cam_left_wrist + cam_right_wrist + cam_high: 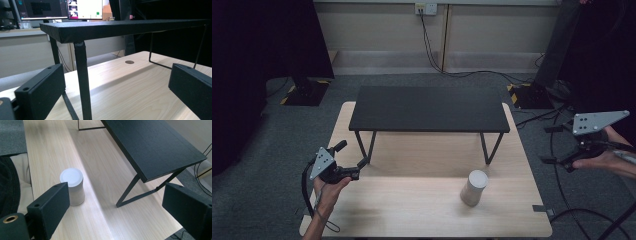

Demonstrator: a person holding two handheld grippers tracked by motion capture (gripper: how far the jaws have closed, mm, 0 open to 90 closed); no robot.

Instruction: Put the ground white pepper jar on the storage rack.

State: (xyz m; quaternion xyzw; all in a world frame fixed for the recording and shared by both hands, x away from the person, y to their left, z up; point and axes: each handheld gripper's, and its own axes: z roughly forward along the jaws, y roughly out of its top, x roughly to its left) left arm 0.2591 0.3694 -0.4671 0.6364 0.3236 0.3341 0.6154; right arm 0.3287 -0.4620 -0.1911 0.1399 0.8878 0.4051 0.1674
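While upright, cylinder (474,187) between both tongs, untouched.

A black riser shelf (429,108) spans the back of the tabletop (412,205), its thin legs (82,82) blocking each end; the space beneath stays open between them. In front, a white cylinder (474,187) stands right of centre, bare wood around it.
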